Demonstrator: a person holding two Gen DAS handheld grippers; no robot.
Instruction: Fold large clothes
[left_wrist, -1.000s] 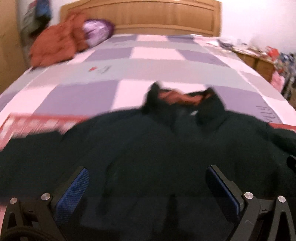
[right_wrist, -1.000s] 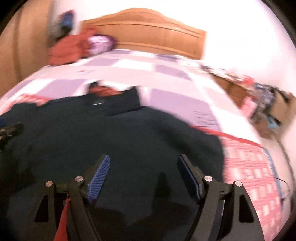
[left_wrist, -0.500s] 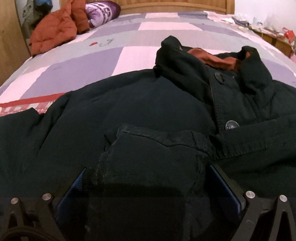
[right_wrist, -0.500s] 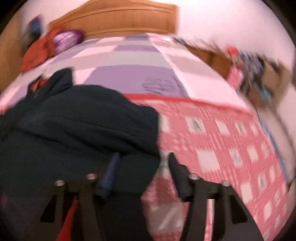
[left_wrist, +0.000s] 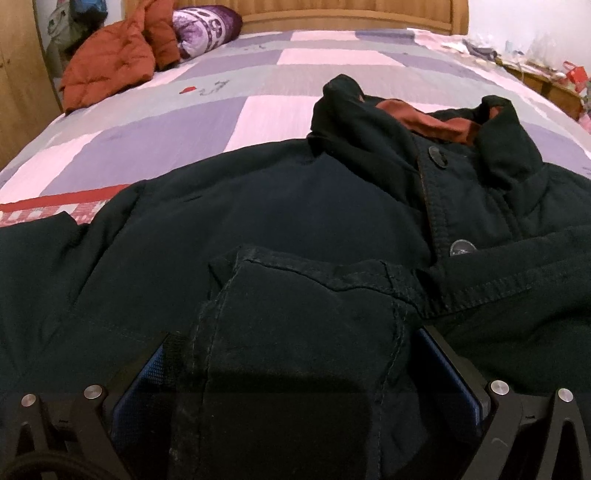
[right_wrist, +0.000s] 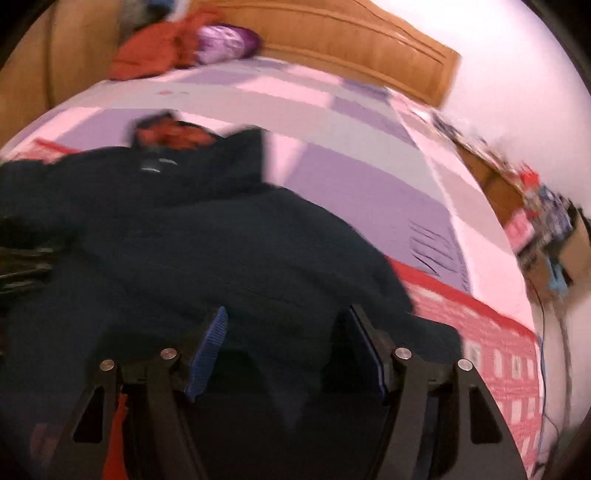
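Between the two blue-padded fingers (left_wrist: 146, 384) of the left gripper (left_wrist: 295, 373) sits a thick fold of the dark jacket (left_wrist: 258, 206), a stitched cuff end (left_wrist: 306, 332) that fills the whole gap; the fingers stand wide apart with the cloth touching both pads, though whether they press on it I cannot tell. Just beyond the cuff the jacket's front spreads flat on the bed (left_wrist: 192, 122), with two buttons (left_wrist: 437, 155) up the placket to the right of the fingers and the collar (left_wrist: 424, 122), lined in rust orange, further out.

The right gripper (right_wrist: 288, 332) has its fingers (right_wrist: 208, 343) spread open above the jacket's (right_wrist: 221, 236) other side, with nothing caught between them; this view is blurred. To the right of those fingers the jacket's edge meets the red-checked part of the bedcover (right_wrist: 491, 354).

Far past both, by the wooden headboard (right_wrist: 351, 40), lie an orange puffer coat (left_wrist: 110, 62) and a purple pillow (left_wrist: 207, 22).
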